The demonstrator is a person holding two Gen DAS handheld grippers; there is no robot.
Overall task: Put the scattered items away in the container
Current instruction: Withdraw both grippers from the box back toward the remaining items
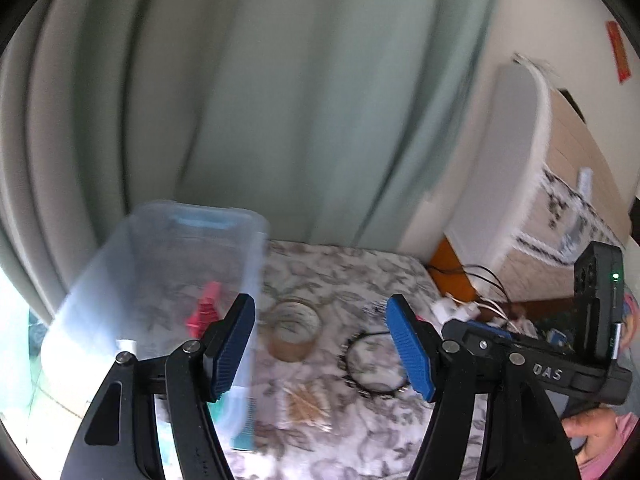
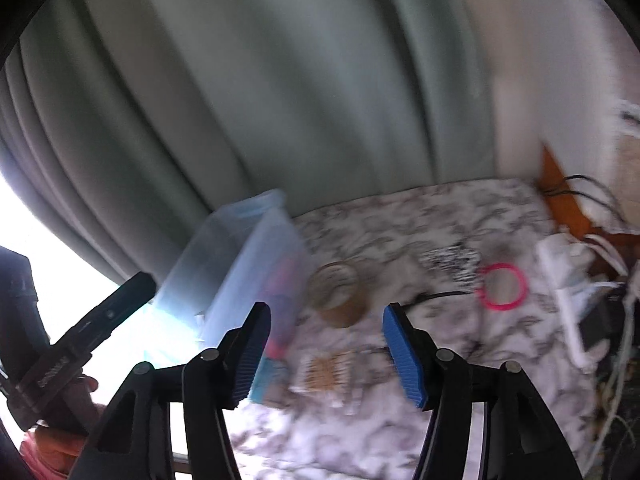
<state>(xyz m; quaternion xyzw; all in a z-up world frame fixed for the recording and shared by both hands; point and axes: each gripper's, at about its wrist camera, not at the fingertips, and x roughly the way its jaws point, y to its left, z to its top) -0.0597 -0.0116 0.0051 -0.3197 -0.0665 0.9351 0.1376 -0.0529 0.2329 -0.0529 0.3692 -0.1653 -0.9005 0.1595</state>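
Note:
A clear plastic bin (image 1: 160, 280) stands at the left on the floral cloth, with a red item (image 1: 205, 310) inside; it also shows in the right wrist view (image 2: 240, 264). A roll of clear tape (image 1: 294, 334) (image 2: 340, 296), a black spiked ring (image 1: 374, 362), a packet of toothpicks (image 1: 308, 402) (image 2: 326, 372) and a pink ring (image 2: 502, 286) lie on the cloth. My left gripper (image 1: 322, 350) is open and empty above the tape and packet. My right gripper (image 2: 328, 350) is open and empty above the packet; it also shows in the left wrist view (image 1: 540, 356).
A teal flat item (image 1: 240, 420) lies by the bin's front. A black-and-white patterned item (image 2: 450, 264) lies behind the pink ring. A white power strip with cables (image 2: 568, 292) sits at the right edge. Curtains (image 1: 260, 100) hang behind. A white bin (image 1: 516, 168) stands right.

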